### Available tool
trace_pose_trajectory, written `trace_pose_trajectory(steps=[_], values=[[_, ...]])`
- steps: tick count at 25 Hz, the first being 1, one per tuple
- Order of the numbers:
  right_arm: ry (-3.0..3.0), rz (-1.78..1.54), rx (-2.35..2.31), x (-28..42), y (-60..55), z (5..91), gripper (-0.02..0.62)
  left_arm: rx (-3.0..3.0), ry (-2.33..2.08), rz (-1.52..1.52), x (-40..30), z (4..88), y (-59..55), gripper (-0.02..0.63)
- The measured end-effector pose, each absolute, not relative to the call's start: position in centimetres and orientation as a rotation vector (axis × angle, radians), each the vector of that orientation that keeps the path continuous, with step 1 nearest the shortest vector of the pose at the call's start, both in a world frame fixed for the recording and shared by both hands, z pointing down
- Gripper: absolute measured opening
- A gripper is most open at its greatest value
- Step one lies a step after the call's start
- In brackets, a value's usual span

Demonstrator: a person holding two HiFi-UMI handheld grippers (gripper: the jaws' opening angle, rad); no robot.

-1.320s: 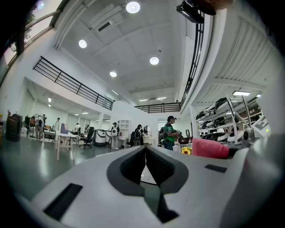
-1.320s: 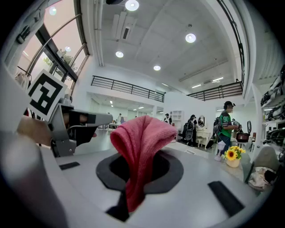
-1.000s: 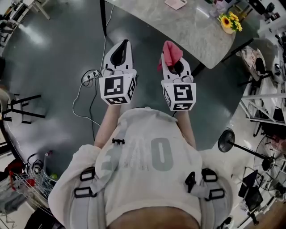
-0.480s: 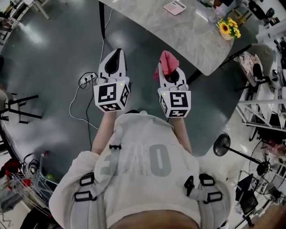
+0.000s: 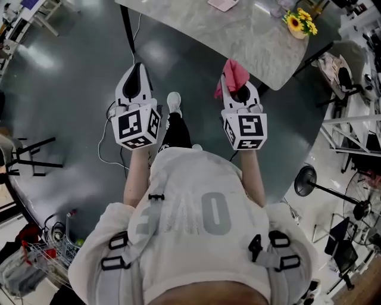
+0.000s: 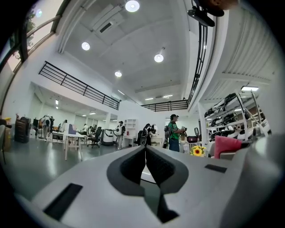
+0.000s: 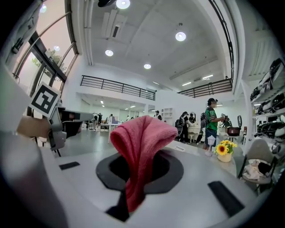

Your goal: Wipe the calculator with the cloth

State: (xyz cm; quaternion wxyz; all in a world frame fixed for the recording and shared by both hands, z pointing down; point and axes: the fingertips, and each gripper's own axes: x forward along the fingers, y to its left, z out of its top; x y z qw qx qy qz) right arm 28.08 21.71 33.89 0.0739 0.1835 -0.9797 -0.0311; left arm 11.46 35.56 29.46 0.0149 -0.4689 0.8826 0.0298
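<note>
Sunflowers point(image 7: 225, 147) in vase point(image 7: 225, 157) on table point(image 5: 238, 36)

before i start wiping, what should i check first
1. Cloth gripped in right tool: ok, jaws shut on it.
2. Left tool free: ok, shut, empty.
3. Calculator in sight: ok, on the table, cut by the head view's top edge.
4. Tools at calculator: not ok, both short of it.
5. Sunflower pot out of the way: ok, it stands well aside.
6. Calculator steady: cannot tell.
</note>
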Motion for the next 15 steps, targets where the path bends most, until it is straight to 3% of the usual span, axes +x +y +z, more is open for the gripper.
trace_pose_trajectory(steps=[11, 15], values=[[-2.94, -0.319, 0.651, 22.0, 13.7, 29.5, 0.055, -1.471, 2.694, 0.347, 2.2, 26.1, 29.3, 0.021], [-3.043, -0.127, 0.62, 17.5, 11.2, 29.0, 0.055, -1.516, 2.694, 0.456, -2.3, 26.8, 26.2, 0.021]])
